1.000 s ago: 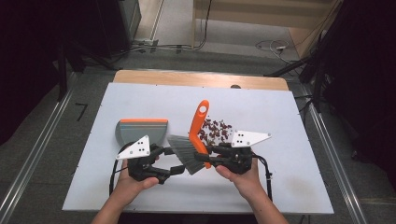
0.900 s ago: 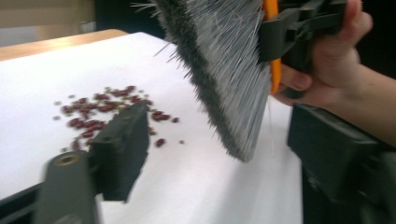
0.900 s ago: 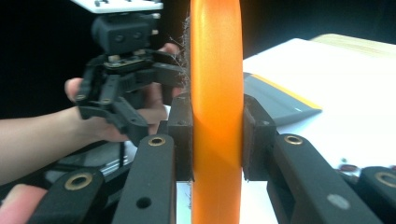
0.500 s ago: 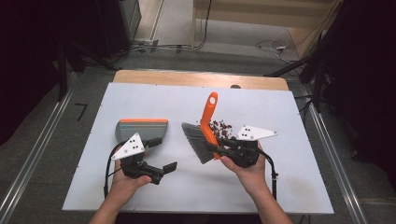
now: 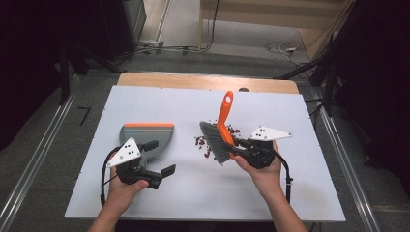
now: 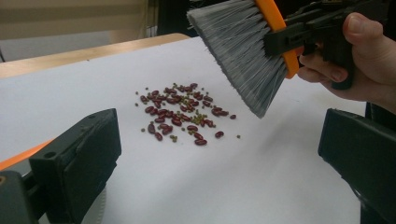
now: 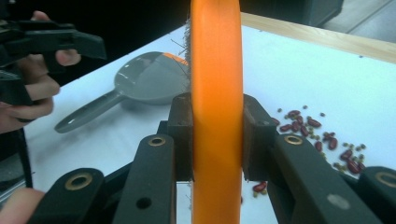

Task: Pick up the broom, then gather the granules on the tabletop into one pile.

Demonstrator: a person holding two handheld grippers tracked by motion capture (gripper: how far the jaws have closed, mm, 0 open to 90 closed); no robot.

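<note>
A hand brush with an orange handle and grey bristles is held tilted above the white table, its bristles just over a scatter of dark red beans. My right gripper is shut on the handle low down, near the bristle head. The beans lie in a loose patch ahead of my left gripper, which is open and empty. That left gripper hovers by the near edge of a grey dustpan with an orange lip. The dustpan lies flat.
The white table top ends in a wooden strip at the far side. A few more beans lie right of the brush. Cables trail from both grippers toward the near edge. Dark floor and metal rails flank the table.
My left gripper has drawn back to the left, away from the brush head, and now stands open by the dustpan. The right gripper has carried the brush a little right and farther from me.
</note>
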